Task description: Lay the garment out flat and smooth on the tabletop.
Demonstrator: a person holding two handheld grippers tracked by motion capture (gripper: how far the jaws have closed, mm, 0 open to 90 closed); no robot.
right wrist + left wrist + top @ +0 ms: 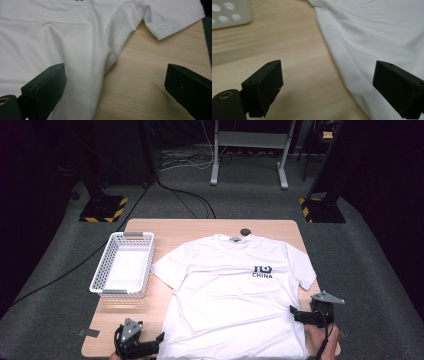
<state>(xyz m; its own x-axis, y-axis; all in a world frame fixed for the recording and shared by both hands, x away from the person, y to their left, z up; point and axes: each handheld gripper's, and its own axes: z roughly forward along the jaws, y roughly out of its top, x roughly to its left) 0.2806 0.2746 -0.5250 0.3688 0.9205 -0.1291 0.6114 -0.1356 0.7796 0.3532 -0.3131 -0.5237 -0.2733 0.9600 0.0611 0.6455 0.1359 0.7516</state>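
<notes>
A white shirt lies flat across the counter, hem at the near edge. The left gripper gapes wide at the hem's left corner; the right gripper gapes wide at the shirt's right side. A basket sits by the left edge.

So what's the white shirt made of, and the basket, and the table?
The T-shirt looks like soft knit fabric, matte, with folds and a fine mesh texture in the right gripper view. The basket seems to be white plastic: stiff walls with rows of moulded holes. The table looks like pale wood or a wood-look laminate, since grain lines show; which one can't be told.
</notes>
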